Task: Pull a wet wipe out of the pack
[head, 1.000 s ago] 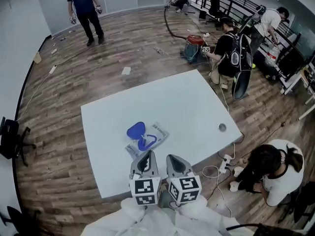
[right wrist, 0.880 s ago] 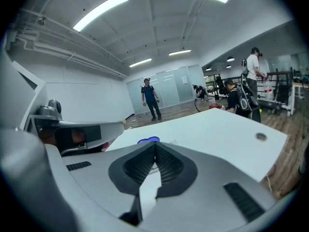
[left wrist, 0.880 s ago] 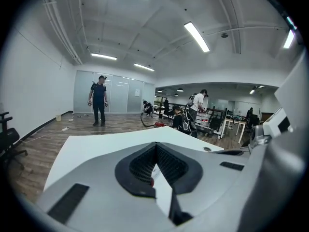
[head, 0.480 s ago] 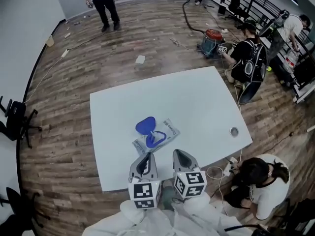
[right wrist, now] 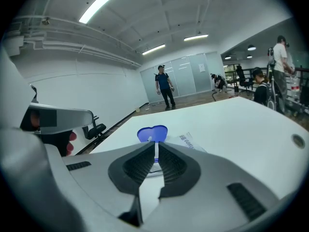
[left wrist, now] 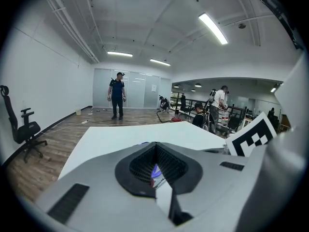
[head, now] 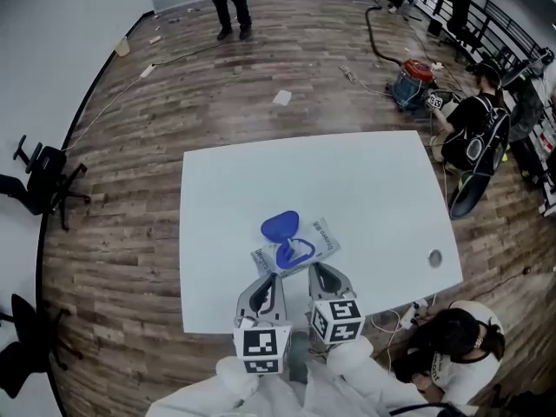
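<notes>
Open wipe pack [head: 317, 240]; left gripper [head: 268, 279], right gripper [head: 319, 269] closed, seemingly empty.

The white table [head: 373, 181] is lying open beyond the wet wipe pack [head: 320, 237] and to both its sides, leaving wide passage there. The blue lid [head: 280, 226] is standing raised at the pack's far-left end, barring a low approach from that corner. On the pack's near side the left gripper [head: 269, 278] and right gripper [head: 315, 269] are crowding side by side, jaws together. A round grommet [head: 434, 256] is sitting well to the pack's right.
</notes>
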{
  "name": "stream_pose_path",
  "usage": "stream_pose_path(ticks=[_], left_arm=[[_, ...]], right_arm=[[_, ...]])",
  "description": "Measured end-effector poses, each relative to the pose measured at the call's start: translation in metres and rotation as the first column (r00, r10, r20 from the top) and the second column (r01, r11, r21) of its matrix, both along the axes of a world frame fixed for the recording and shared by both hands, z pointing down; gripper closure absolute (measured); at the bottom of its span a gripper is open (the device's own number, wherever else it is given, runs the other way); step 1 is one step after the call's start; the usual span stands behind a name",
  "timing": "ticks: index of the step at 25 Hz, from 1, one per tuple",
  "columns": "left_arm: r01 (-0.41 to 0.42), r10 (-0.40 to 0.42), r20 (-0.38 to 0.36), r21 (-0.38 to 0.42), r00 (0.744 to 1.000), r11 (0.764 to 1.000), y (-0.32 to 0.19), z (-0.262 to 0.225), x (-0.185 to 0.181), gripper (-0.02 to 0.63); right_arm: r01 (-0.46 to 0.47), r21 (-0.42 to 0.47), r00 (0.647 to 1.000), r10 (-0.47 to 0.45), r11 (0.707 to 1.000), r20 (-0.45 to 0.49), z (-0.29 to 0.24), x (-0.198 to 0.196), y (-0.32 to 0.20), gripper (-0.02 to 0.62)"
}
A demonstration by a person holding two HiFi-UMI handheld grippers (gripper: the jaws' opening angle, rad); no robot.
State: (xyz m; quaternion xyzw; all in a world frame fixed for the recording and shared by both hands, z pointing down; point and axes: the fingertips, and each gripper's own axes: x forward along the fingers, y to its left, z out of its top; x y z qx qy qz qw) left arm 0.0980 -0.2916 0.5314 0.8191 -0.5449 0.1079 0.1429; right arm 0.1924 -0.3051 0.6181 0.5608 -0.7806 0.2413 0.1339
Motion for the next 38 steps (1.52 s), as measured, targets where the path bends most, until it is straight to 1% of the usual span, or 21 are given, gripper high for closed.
stream_pose_path(ticks=[5, 13, 16, 21, 25, 32, 38], left_arm=[[0.019, -0.019, -0.002, -0.01, 1.0, 1.0, -0.005, 0.004, 0.003, 0.608], [0.067, -0.067, 0.009, -0.028, 0.998, 0.997, -0.007, 0.011, -0.007, 0.609], [0.08, -0.08, 0.017, -0.031, 0.997, 0.996, -0.008, 0.015, -0.011, 0.608], [0.089, -0.088, 0.025, -0.04, 0.996, 0.995, -0.011, 0.017, -0.016, 0.608], [0.084, -0.083, 0.032, -0.042, 0.996, 0.996, -0.012, 0.017, -0.017, 0.609], [0.096, -0.095, 0.022, -0.035, 0.995, 0.995, -0.016, 0.013, -0.021, 0.608], [0.115, -0.114, 0.025, -0.048, 0.993, 0.992, -0.019, 0.016, -0.031, 0.607]], right_arm=[[0.033, -0.023, 0.999, -0.033, 0.999, -0.001, 0.011, -0.004, -0.013, 0.584], [0.061, -0.054, 0.998, -0.061, 0.997, 0.002, 0.028, -0.008, -0.024, 0.581], [0.07, -0.065, 0.998, -0.07, 0.995, 0.007, 0.034, -0.009, -0.027, 0.555], [0.083, -0.078, 0.997, -0.083, 0.993, 0.009, 0.038, -0.015, -0.032, 0.549], [0.118, -0.103, 0.993, -0.119, 0.988, -0.005, 0.045, -0.022, -0.034, 0.531], [0.142, -0.123, 0.988, -0.149, 0.982, -0.043, 0.051, -0.03, -0.041, 0.529], [0.155, -0.16, 0.985, -0.165, 0.975, -0.054, 0.058, -0.035, -0.045, 0.531]])
